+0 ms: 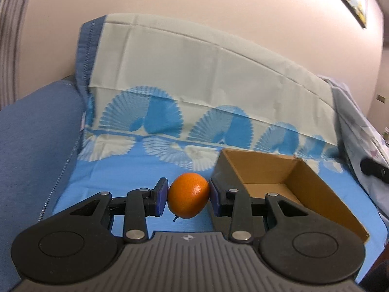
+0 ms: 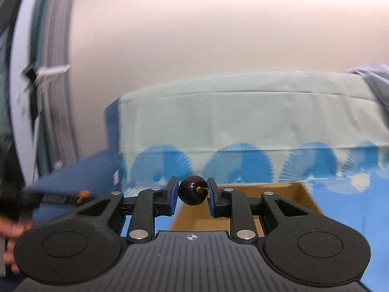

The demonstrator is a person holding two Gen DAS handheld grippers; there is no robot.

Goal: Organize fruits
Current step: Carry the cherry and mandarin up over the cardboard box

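In the left wrist view my left gripper [image 1: 188, 197] is shut on a small orange fruit [image 1: 188, 196], held above the blue patterned bedsheet [image 1: 136, 165]. An open cardboard box [image 1: 306, 189] lies on the sheet just to the right of it, with nothing visible inside. In the right wrist view my right gripper [image 2: 192, 193] is shut on a dark cherry [image 2: 192, 190] whose stem points right. The same cardboard box [image 2: 289, 196] sits below and beyond this gripper.
A pale folded cover [image 1: 218, 73] stands along the wall behind the box. A blue blanket [image 1: 31, 141] lies at the left, a floral cloth [image 1: 359, 126] and a dark object [image 1: 374, 169] at the right. A person's hand [image 2: 12, 231] and the other gripper's tip [image 2: 60, 197] show at left.
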